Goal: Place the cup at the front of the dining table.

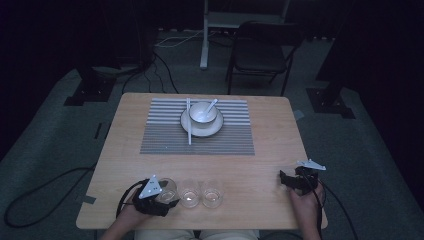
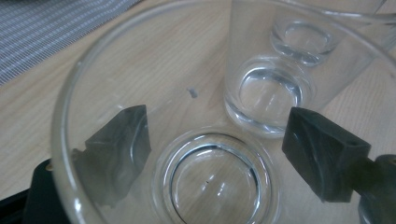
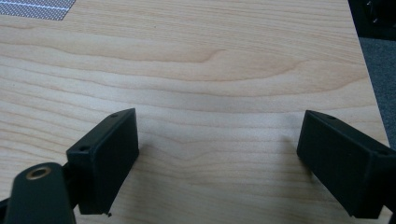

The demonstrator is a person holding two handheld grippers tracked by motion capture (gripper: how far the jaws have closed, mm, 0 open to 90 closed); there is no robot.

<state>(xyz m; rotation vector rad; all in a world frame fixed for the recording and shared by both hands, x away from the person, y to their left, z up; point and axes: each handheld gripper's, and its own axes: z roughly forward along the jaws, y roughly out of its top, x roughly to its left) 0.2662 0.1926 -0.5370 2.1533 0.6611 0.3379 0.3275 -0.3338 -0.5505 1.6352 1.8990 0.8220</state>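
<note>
Wooden table [image 1: 260,150]; left gripper [image 2: 217,149] straddling glass [image 2: 140,140].

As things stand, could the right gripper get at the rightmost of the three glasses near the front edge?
Probably yes. The right gripper sits open on bare table, and nothing stands between it and the rightmost glass. The left gripper is busy at the leftmost glass, two glasses away.

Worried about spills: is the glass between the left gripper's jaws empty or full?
Empty, as far as I can tell. In the left gripper view the glass stands upright on the table, its bare base and the wood grain showing clearly through it, no liquid line.
</note>
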